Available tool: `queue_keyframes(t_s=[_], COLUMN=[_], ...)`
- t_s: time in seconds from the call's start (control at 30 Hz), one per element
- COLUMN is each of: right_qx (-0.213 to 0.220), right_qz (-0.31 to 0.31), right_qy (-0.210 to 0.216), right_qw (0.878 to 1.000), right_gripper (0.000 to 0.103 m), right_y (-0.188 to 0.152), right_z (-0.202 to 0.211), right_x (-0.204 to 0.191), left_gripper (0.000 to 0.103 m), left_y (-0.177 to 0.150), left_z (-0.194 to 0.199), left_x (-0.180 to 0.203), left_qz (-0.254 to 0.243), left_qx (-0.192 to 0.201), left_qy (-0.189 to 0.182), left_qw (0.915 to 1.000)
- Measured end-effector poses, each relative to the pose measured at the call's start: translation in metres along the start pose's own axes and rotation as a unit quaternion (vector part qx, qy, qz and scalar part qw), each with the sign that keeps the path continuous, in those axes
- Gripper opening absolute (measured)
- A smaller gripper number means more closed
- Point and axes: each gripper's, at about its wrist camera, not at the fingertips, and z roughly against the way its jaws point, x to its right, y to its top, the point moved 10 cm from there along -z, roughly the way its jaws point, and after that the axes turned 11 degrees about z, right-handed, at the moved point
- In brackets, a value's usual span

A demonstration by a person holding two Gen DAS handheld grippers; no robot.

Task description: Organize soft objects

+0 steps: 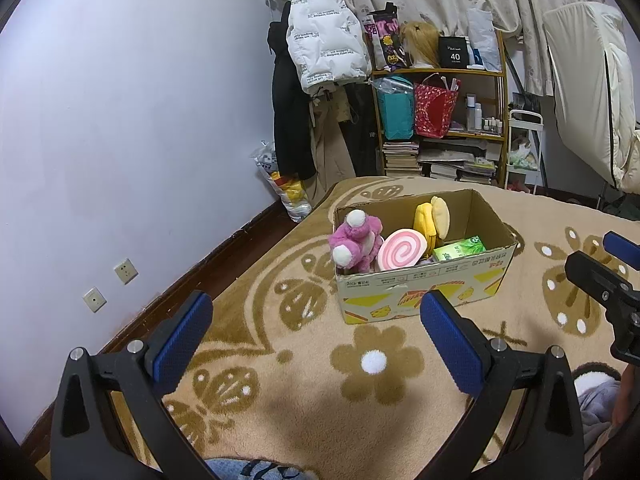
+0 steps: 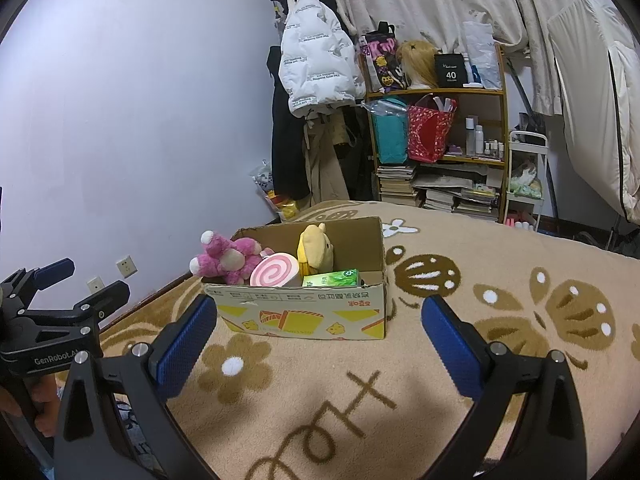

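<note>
Cardboard box (image 1: 424, 280) on patterned blanket (image 1: 280, 360), holding pink plush (image 1: 356, 244), swirl cushion (image 1: 400, 254), yellow plush (image 1: 430, 220), green pack (image 1: 460, 249). Left gripper (image 1: 316, 334) fingers spread, empty, short of box. Right gripper (image 2: 319, 334) fingers spread, empty, near box front.

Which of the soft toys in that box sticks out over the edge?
The pink plush bear: its white-tipped paws hang past the cardboard box's left end. The yellow plush and swirl cushion sit inside.
</note>
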Motion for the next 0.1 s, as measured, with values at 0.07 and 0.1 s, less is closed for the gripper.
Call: queue_keyframes(t_s=[0.07,0.1], right_qx=[-0.001,0.000], right_qz=[0.000,0.000], right_qy=[0.000,0.000], right_qw=[1.000,1.000], right_gripper=[0.103,0.103], right_y=[-0.0002,0.0001], right_z=[0.0000,0.0000], right_x=[-0.0001,-0.0002], left_gripper=[0.103,0.103], left_y=[-0.0004,-0.0005], left_z=[-0.0001,0.0000], left_x=[0.0000,-0.0002], left_qz=[0.000,0.000], left_qx=[-0.001,-0.001], left_qy=[-0.001,0.000], left_qw=[1.0000,1.0000])
